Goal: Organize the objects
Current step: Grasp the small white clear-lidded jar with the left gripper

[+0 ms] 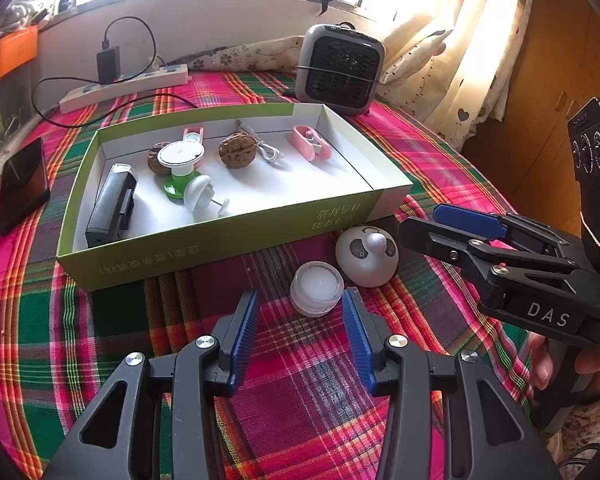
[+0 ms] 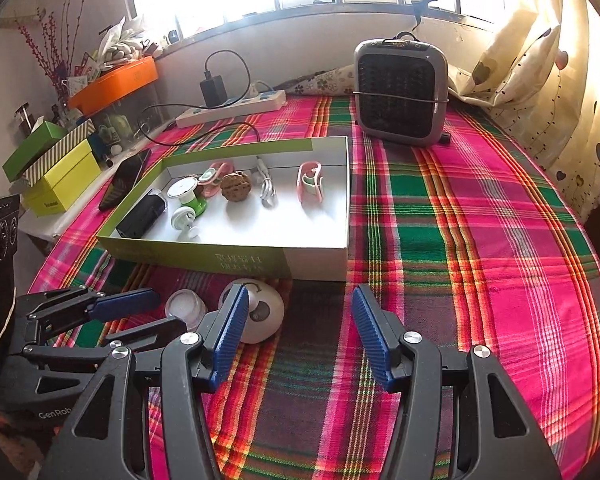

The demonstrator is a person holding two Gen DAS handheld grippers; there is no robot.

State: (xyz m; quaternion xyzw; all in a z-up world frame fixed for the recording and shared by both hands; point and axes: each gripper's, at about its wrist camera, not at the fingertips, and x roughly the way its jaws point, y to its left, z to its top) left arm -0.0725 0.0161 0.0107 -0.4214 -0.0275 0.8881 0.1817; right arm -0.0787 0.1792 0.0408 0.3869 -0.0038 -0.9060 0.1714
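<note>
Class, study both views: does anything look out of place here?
Yes. A small clear jar with white contents and a white panda-faced dome sit on the plaid cloth, outside the green-sided cardboard tray holding the other items.

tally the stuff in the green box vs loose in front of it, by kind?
In the green box:
Walnuts: 2
Pink clips: 2
White cable: 1
Black device: 1
White-and-green gadgets: 2
Loose in front:
Small clear jar: 1
White panda dome: 1
Total: 10
</note>
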